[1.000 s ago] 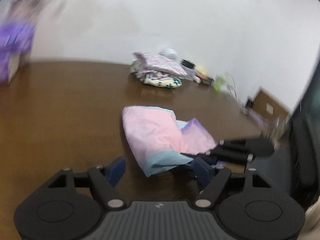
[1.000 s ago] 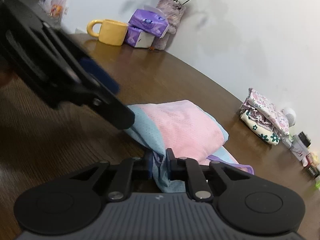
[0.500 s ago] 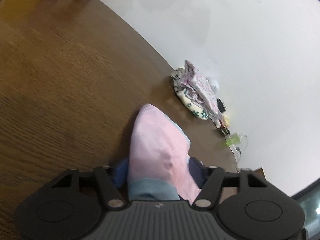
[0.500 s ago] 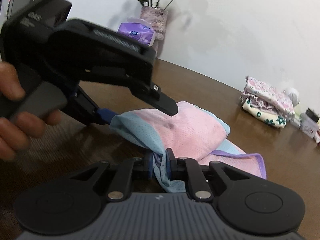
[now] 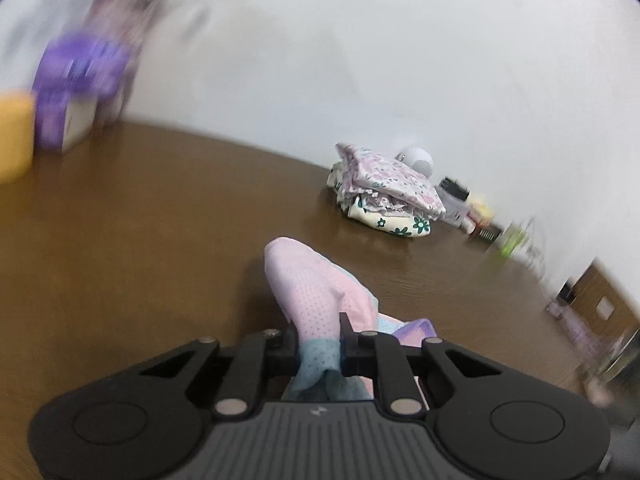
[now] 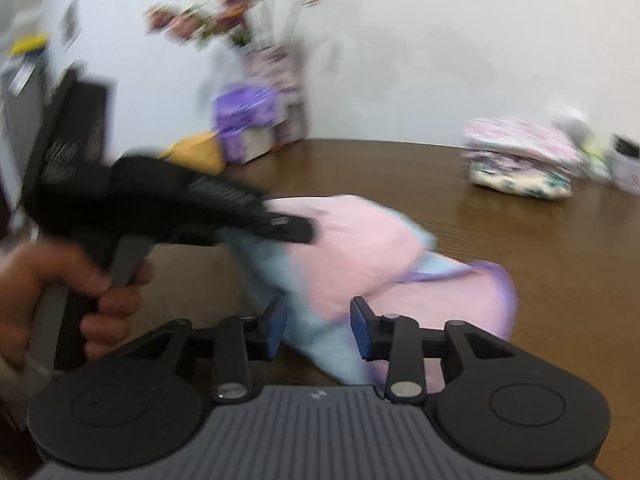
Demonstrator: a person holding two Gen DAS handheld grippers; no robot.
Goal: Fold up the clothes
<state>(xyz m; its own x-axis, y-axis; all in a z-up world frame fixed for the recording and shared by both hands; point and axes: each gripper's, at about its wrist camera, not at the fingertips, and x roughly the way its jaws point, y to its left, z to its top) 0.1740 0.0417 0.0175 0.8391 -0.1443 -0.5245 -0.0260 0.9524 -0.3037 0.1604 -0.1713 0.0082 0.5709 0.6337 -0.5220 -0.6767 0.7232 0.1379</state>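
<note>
Pink mesh cloth with a pale blue band, the garment (image 5: 320,312) is lying bunched on the brown table (image 5: 160,240), directly ahead of both grippers. The left gripper (image 5: 320,346) is closing on the blue band, and the cloth is already sitting pinched between its pads. The right gripper (image 6: 318,330) is opening: its blue pads (image 6: 276,330) are standing apart, with the blue edge hanging loosely between them rather than being pressed.

That handover is the weak spot. With the right jaws letting go while the left ones are only just tightening, the fold is being carried by a single narrow pinch on thin, slippery-looking fabric. If the left grip is catching only one layer, the rest is likely to slump and undo the fold. The right view is blurred, so it is hard to say whether the cloth is still snagging on a pad; if it is, drawing that gripper away could drag the hem sideways and skew the edge.

Further ahead and to the right of the left gripper, the stack of folded floral clothes (image 5: 384,196) is standing well apart, out of harm's way.
</note>
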